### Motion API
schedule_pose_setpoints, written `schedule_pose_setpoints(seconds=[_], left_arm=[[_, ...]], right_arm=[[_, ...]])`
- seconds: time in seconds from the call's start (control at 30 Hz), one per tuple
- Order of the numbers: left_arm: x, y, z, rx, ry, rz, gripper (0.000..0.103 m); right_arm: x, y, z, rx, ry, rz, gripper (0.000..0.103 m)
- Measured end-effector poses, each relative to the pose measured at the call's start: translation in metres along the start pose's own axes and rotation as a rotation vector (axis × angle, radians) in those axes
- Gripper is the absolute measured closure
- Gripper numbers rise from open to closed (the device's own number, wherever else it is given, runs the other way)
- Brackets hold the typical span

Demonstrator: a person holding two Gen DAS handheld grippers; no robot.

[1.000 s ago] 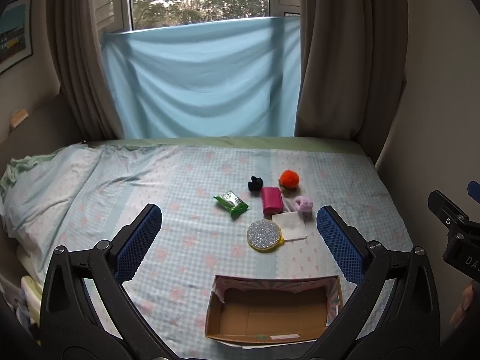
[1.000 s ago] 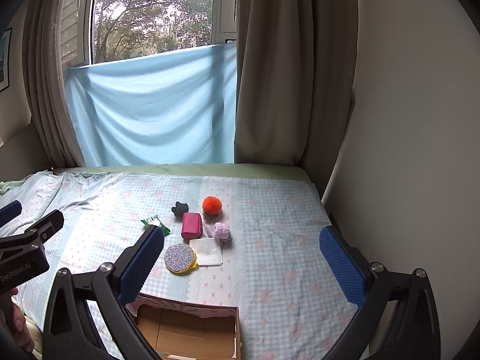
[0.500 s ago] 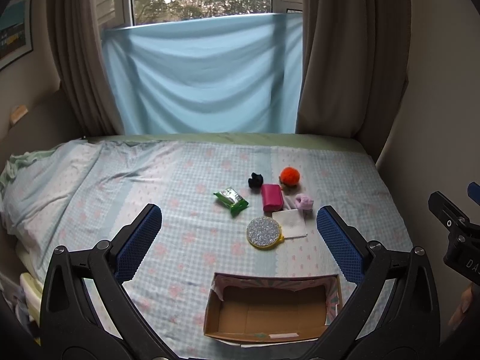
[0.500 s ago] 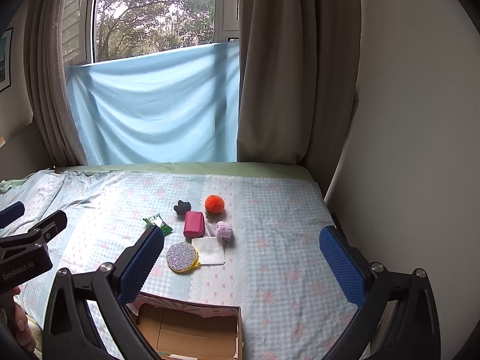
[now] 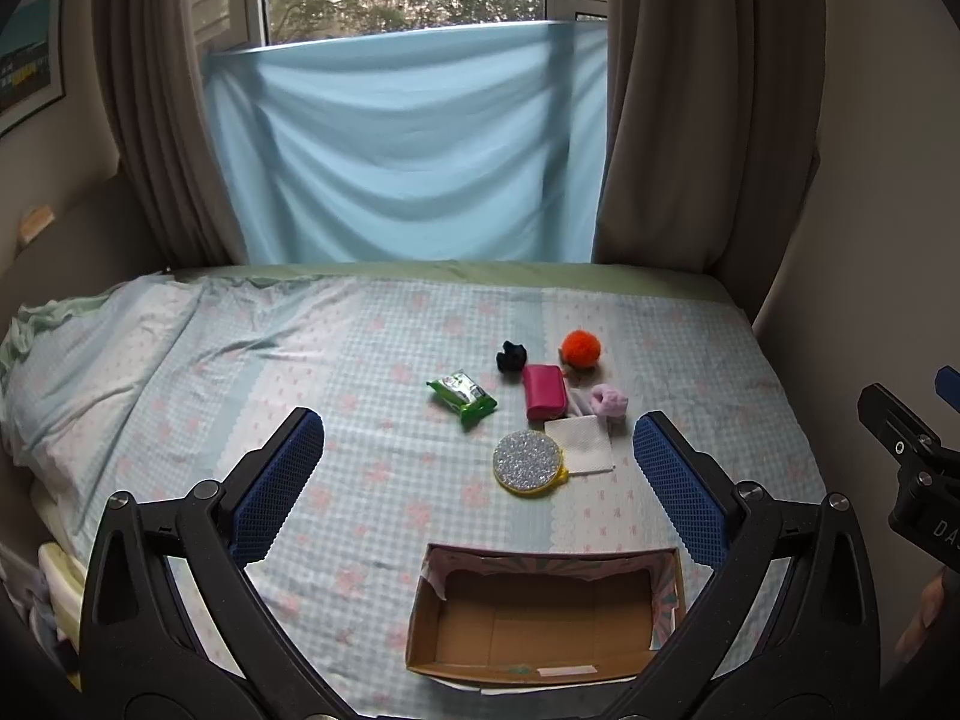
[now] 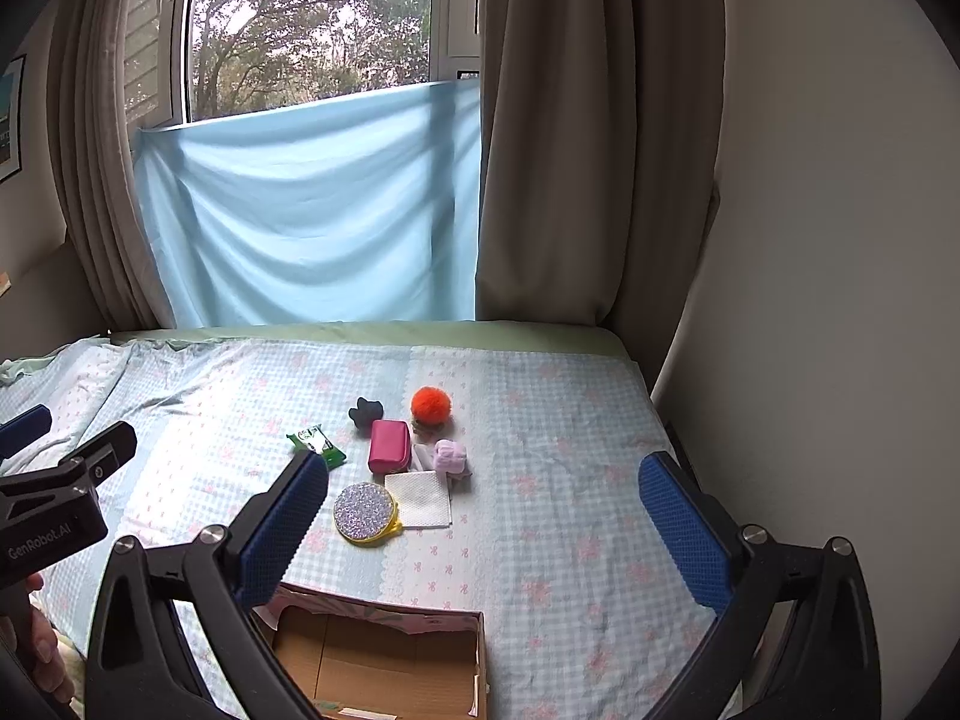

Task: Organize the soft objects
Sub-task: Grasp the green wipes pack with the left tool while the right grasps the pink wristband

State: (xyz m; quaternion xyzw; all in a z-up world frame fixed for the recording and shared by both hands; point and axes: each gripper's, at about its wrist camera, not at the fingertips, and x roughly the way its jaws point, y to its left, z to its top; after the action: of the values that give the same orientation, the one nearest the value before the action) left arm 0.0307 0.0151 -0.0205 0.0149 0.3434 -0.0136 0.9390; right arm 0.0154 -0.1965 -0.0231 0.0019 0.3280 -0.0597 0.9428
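Small items lie clustered mid-bed: an orange pompom [image 5: 581, 348], a black soft lump [image 5: 510, 356], a magenta pouch [image 5: 543, 391], a pale pink scrunchie [image 5: 609, 400], a green packet [image 5: 462, 396], a white napkin [image 5: 581, 453] and a glittery round mirror [image 5: 528, 465]. An empty cardboard box [image 5: 543, 621] stands at the near edge. My left gripper [image 5: 479, 480] hangs open above the box, well short of the items. My right gripper [image 6: 492, 531] is open too, over the bed to the right of the box [image 6: 384, 657], with the pompom [image 6: 430, 404] and pouch [image 6: 389, 445] beyond it.
The bed [image 5: 240, 396] has a checked blue sheet, rumpled at the left. A wall [image 6: 840, 300] runs along its right side. Curtains [image 5: 690, 120] and a blue cloth [image 5: 408, 150] hang at the far end below a window.
Both views have tilted slightly upward and shifted a little; the grippers stay open and the items and box have not moved.
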Motion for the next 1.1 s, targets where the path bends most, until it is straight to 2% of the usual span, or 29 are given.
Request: schedule_pose_setpoints(seconds=[0.33, 0.53, 0.63, 0.8, 1.1], left_arm=[[0.026, 0.006, 0.002, -0.023, 0.066, -0.014, 0.001], [0.073, 0.018, 0.011, -0.065, 0.143, -0.028, 0.001], [0.114, 0.025, 0.014, -0.088, 0.194, -0.031, 0.001], [0.207, 0.032, 0.013, -0.104, 0.277, -0.014, 0.001], [0.39, 0.03, -0.005, -0.18, 0.397, 0.027, 0.001]], right_arm=[[0.015, 0.003, 0.0, 0.011, 0.04, 0.006, 0.0], [0.044, 0.007, 0.004, 0.031, 0.1, 0.006, 0.0], [0.069, 0.008, 0.007, 0.043, 0.14, 0.009, 0.0], [0.134, 0.012, 0.002, 0.065, 0.218, 0.008, 0.0], [0.295, 0.012, -0.024, 0.084, 0.338, 0.029, 0.0]])
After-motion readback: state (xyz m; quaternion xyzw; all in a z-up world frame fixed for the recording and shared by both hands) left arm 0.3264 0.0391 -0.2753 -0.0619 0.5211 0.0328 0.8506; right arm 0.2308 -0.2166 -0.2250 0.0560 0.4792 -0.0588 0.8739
